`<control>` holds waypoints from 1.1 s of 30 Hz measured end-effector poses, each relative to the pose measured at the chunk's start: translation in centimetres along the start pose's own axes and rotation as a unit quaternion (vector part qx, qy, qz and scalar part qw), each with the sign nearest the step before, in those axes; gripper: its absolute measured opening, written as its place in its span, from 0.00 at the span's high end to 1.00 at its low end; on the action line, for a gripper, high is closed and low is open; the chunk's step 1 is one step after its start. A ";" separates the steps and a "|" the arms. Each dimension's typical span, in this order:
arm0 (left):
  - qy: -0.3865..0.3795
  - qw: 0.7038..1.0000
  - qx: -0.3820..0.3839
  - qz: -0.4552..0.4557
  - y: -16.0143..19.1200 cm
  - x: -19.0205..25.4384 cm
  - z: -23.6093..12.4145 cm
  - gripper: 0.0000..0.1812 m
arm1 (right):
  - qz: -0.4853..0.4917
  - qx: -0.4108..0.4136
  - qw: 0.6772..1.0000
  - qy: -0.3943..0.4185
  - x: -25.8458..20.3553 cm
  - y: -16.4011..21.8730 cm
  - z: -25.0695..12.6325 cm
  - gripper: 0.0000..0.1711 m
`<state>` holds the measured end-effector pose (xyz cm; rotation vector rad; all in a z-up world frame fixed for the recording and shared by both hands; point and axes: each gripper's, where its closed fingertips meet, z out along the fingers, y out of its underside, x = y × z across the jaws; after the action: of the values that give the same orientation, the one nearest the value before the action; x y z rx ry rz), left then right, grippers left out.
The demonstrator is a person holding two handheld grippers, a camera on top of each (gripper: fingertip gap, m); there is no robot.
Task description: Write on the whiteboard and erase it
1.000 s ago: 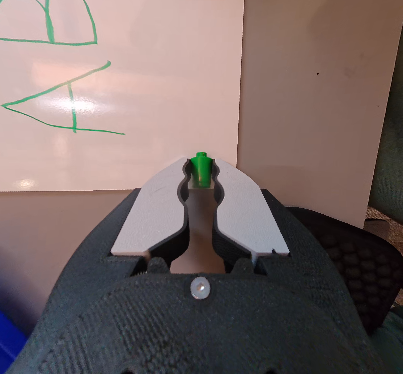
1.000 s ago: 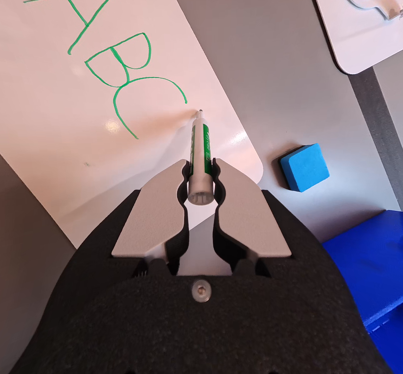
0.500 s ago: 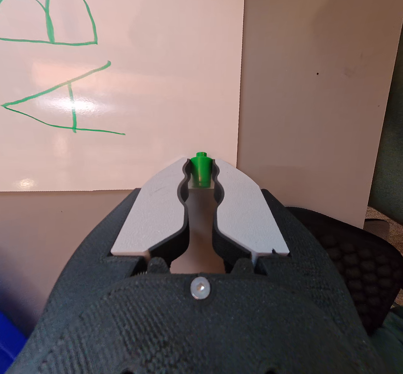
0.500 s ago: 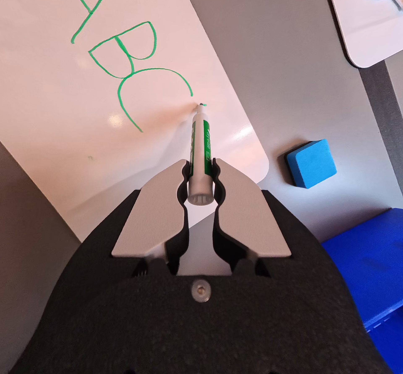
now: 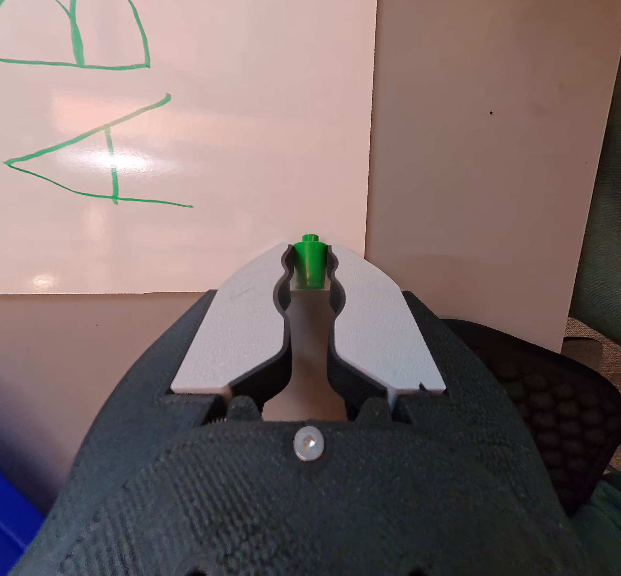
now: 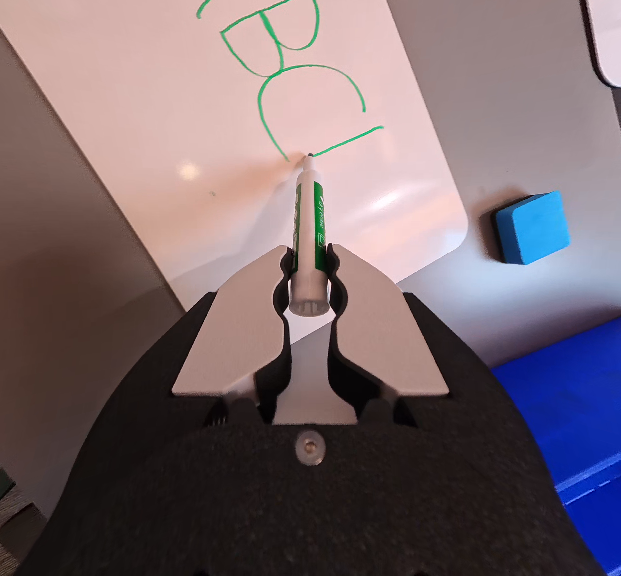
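Gripping a green-and-white marker (image 6: 307,237) near its back end between closed grey fingers (image 6: 242,321), right gripper (image 6: 309,257), tip down and touching the whiteboard (image 6: 141,96). Pressed at the near end of a fresh straight green stroke (image 6: 349,141) that runs away to the right, just beside the lower tail of a large curved green letter. Further up the board, more green handwriting (image 6: 279,29) in a slanted row, the farthest letter cut off by the frame edge. Printed along the marker barrel, white lettering on a green band and small print on the white strip, with a small logo below it; not copied out. Lying flat on a grey table (image 6: 504,72), the whiteboard, glossy, with rounded corners and pale reflections. Just beyond its near right corner, not touching it, a blue foam eraser block (image 6: 531,227). Nearer, at the right edge, a dark blue bin (image 6: 564,392).

Clamped on a small green cap (image 5: 309,266) at the very fingertips, left gripper (image 5: 309,257), held apart from the writing, at the board's (image 5: 252,89) near corner. Seen sideways from this side, two of the green letters (image 5: 84,106). Off the table's (image 5: 487,156) right edge, a black mesh-textured object (image 5: 554,425), identity unclear.
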<state>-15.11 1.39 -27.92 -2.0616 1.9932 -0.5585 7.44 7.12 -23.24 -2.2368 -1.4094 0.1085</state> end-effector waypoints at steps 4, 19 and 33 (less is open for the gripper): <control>-0.002 1.000 -0.002 0.001 0.0 0.0 0.0 0.89 | 0.000 0.005 1.000 -0.001 -0.8 0.3 -0.4 0.88; 0.003 1.000 0.004 -0.001 0.0 0.0 0.0 0.89 | 0.020 0.034 0.999 0.034 4.6 -2.4 1.4 0.88; 0.004 1.000 0.004 0.000 0.0 0.0 0.0 0.89 | 0.021 0.015 0.999 0.032 5.3 -1.7 1.9 0.88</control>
<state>-15.15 1.40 -27.92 -2.0580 1.9913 -0.5754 7.91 12.98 -23.21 -2.2269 -1.3185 0.0714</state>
